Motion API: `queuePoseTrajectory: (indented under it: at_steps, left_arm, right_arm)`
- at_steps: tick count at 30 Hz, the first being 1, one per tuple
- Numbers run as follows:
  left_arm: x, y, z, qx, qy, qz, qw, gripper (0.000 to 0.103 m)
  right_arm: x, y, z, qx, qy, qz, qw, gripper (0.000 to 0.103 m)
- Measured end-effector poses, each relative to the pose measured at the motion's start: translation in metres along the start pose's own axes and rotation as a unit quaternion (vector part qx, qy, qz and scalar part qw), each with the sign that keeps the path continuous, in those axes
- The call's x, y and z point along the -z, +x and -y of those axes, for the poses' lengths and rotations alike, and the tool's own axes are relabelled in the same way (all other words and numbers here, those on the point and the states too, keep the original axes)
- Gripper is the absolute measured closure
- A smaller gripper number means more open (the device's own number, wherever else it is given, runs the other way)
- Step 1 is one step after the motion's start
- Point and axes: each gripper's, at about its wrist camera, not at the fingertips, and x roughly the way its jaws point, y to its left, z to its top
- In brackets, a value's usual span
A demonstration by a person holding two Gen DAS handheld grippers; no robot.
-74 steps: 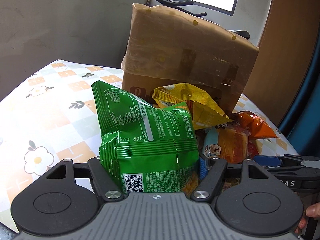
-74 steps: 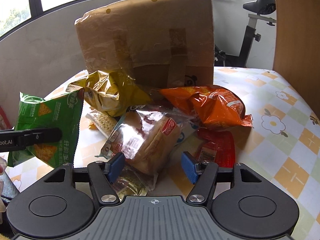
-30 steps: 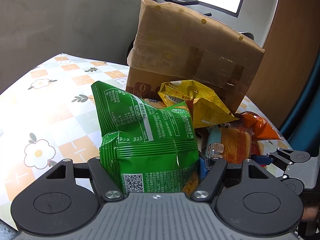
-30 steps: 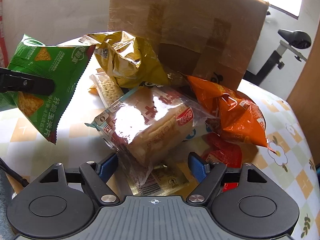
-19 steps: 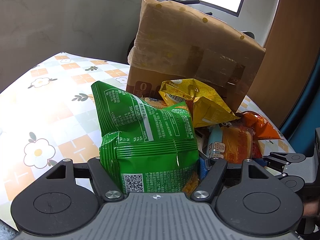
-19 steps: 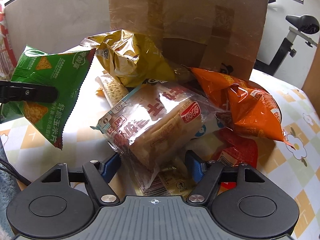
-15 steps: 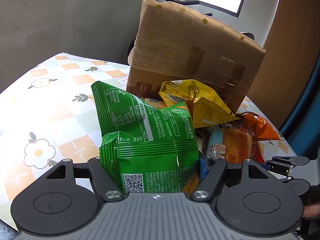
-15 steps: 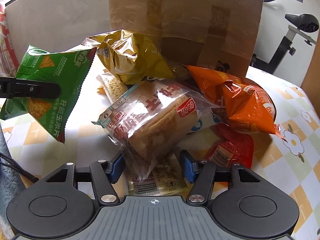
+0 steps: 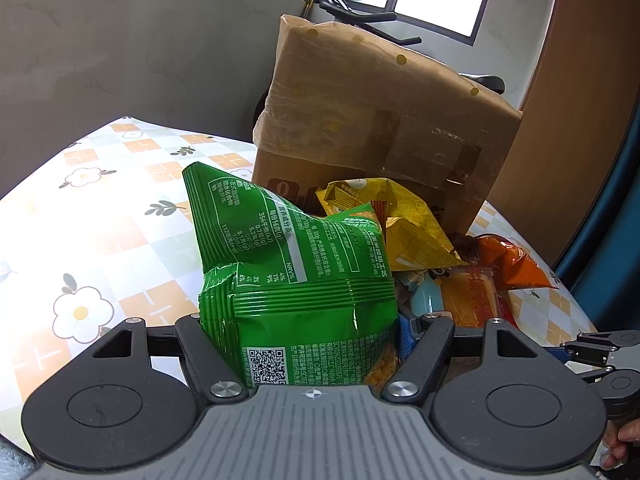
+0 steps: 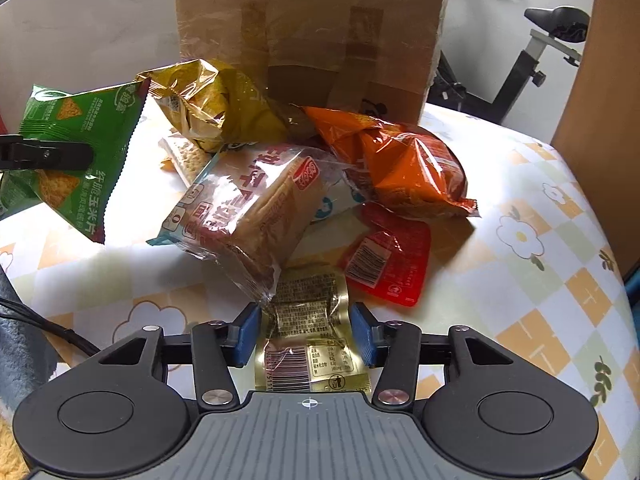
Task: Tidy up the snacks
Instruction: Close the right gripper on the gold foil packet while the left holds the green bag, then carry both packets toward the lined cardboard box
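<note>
Currently, left gripper: clamped on the green corn chip bag, pads pressing both lower edges; bag stands upright off the table and blocks most of that camera's view
Right gripper: jaws closing, blue pads either side of a gold foil packet; packet lies flat on the tablecloth between them, a gap shows beside each pad, so not gripped yet
Bread pack: clear-wrapped loaf, tilted, its lower end resting on the top edge of the gold packet, just ahead of the right pads
Red sachet: flat, touching the gold packet's right side
Orange bag: behind the red sachet, leaning on the pile
Yellow bag: against the cardboard box, behind the bread
Cracker pack: partly hidden under yellow bag and bread
Box: upright at the back of the table, taped, wrapped in plastic film
Exercise bike: behind the table, right
In the way: bread pack overlaps the gold packet's far end
Change vs a second ago: right jaws then stood wide around the bread pack's lower end; now pulled back, narrower, and the gold packet sits between them. Left grip on the green bag unchanged
Person: fingertips visible at lower right edge of left view
</note>
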Motion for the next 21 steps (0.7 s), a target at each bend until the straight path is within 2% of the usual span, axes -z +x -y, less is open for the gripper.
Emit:
queuePoseTrajectory:
  at_steps: [4, 6, 11, 13, 16, 21]
  left_arm:
    - [0.001, -0.002, 0.001, 0.002, 0.004, -0.001, 1.0, 0.029]
    - [0.0, -0.002, 0.0, 0.002, 0.006, -0.002, 1.0, 0.029]
    - [-0.001, -0.001, 0.0, 0.002, 0.005, -0.004, 1.0, 0.029]
    - [-0.001, 0.0, 0.0, 0.002, 0.006, -0.005, 1.0, 0.029]
    - [-0.002, 0.0, 0.0, -0.002, 0.005, -0.003, 1.0, 0.029]
    - [-0.003, -0.008, 0.001, -0.021, 0.003, 0.012, 0.9997, 0.029]
  right_arm:
    - [0.004, 0.003, 0.007, -0.012, 0.022, -0.009, 1.0, 0.057]
    - [0.006, 0.007, 0.007, -0.014, 0.027, -0.008, 1.0, 0.053]
    - [0.006, 0.011, 0.004, -0.012, 0.013, 0.004, 1.0, 0.05]
    - [0.006, 0.011, 0.004, -0.013, 0.012, 0.006, 1.0, 0.051]
    - [0.004, 0.005, 0.007, -0.014, 0.018, 0.009, 1.0, 0.059]
    - [0.001, -0.008, 0.02, 0.02, 0.045, 0.025, 0.998, 0.06]
